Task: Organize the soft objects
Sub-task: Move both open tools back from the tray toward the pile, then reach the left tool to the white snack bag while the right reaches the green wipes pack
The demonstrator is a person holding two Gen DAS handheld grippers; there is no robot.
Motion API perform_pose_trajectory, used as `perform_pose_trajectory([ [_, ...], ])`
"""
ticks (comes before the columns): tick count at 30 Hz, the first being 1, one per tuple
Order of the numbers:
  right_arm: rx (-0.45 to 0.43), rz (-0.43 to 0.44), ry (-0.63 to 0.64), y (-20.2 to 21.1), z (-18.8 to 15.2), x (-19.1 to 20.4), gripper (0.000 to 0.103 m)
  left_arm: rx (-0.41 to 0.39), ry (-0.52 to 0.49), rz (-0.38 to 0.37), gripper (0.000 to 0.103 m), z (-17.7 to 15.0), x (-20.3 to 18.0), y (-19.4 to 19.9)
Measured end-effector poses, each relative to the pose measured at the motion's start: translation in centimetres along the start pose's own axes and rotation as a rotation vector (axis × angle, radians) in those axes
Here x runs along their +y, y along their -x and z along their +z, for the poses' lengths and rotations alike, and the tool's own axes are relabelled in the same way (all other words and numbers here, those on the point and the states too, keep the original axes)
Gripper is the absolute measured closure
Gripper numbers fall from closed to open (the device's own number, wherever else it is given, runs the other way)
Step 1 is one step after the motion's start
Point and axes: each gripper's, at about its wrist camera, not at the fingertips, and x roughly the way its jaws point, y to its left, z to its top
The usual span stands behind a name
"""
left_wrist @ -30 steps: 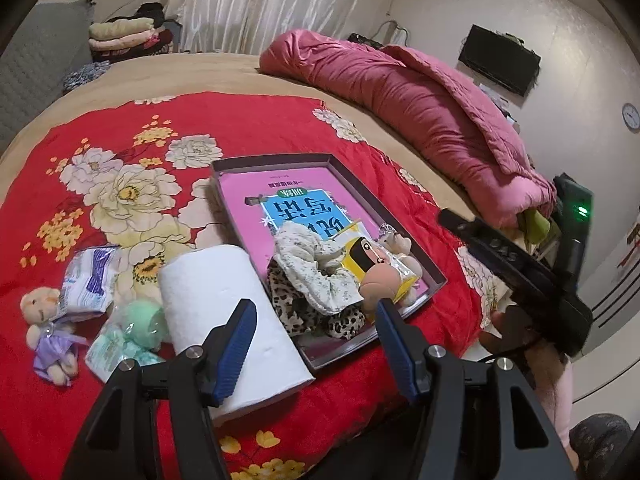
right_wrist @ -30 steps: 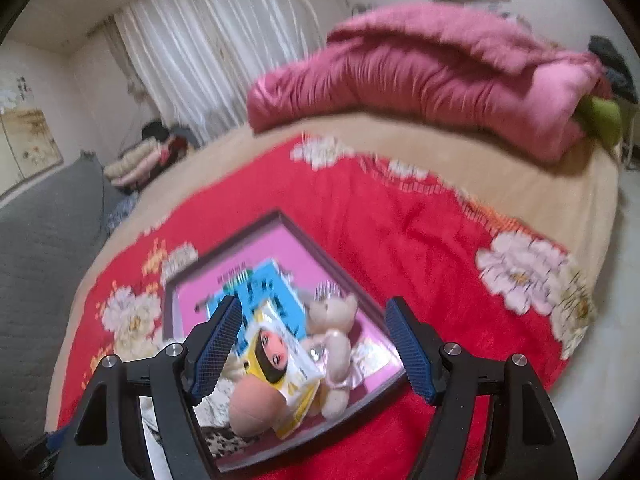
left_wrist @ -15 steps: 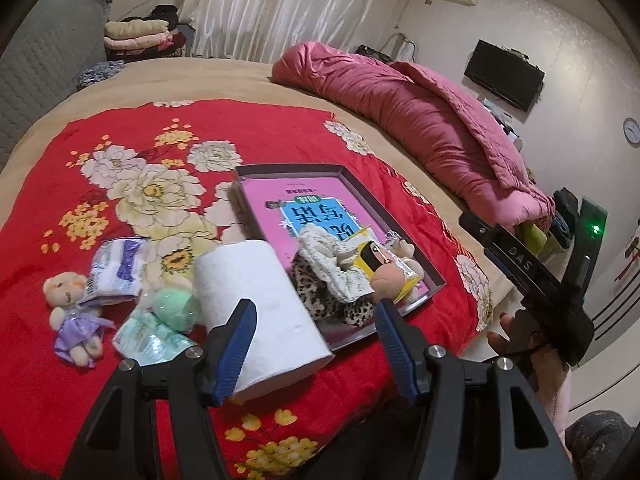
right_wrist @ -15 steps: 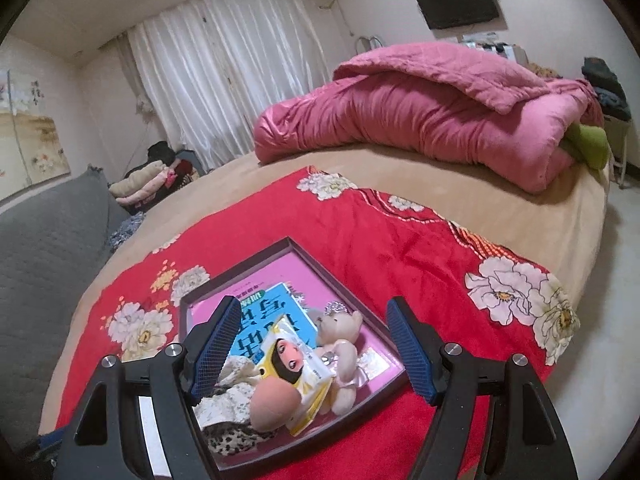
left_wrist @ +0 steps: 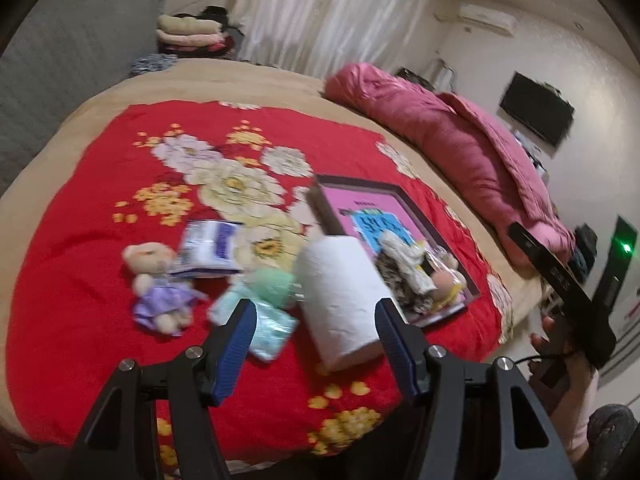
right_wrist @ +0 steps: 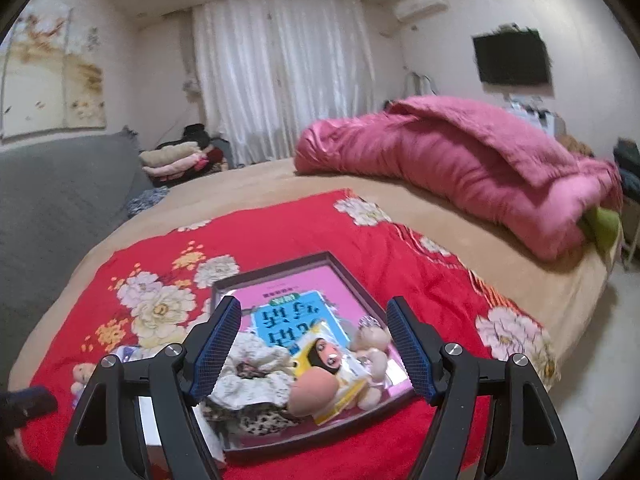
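Here, left wrist view first:
Left gripper (left_wrist: 312,332): fingers spread wide, nothing between the pads — it hangs above the near edge of the red floral blanket (left_wrist: 100,320).
Paper roll (left_wrist: 342,296): white, lying on its side on the blanket, just beyond the fingers and touching the near left side of the tray (left_wrist: 404,196).
Green sponge (left_wrist: 272,286): just left of the roll, blurred.
Wet-wipe packs: a pale blue one (left_wrist: 260,324) near the left finger, a white and purple one (left_wrist: 210,246) farther back.
Small bear (left_wrist: 158,284): in a purple dress, lying at the left, beside the purple pack.
Right gripper (left_wrist: 560,292): seen from the side at the right edge, in a hand (left_wrist: 560,364).

Right wrist view:
Right gripper (right_wrist: 314,348): fingers released and wide apart, empty, above the near end of the tray (right_wrist: 352,276).
Tray contents: a pink book (right_wrist: 296,316) flat on the bottom; on it a pile of cream and leopard-print scrunchies (right_wrist: 252,388), a peach sponge (right_wrist: 312,394), a yellow packet with a cartoon face (right_wrist: 332,364) and a pale little bear (right_wrist: 372,344) — all at the near end.
Pink quilt (right_wrist: 460,160): bunched on the far right of the bed.
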Motion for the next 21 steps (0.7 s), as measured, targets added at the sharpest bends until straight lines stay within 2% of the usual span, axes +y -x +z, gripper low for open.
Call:
perform_pose_trajectory([
  [6,-0.03,0.05,0.09,1.5,0.4,3.0,0.027,-0.031,0.038,0.06,0.042,0.1,3.6,1.7],
  [9,-0.045,0.066,0.174,2.2,0.2,5.2,0.027,-0.042,0.063,0.075,0.042,0.0,5.3,2.4],
  [21,-0.02,0.165,0.305,3.4,-1.1,10.3,0.027,-0.07,0.167,0.101,0.042,0.1,9.8,3.8],
])
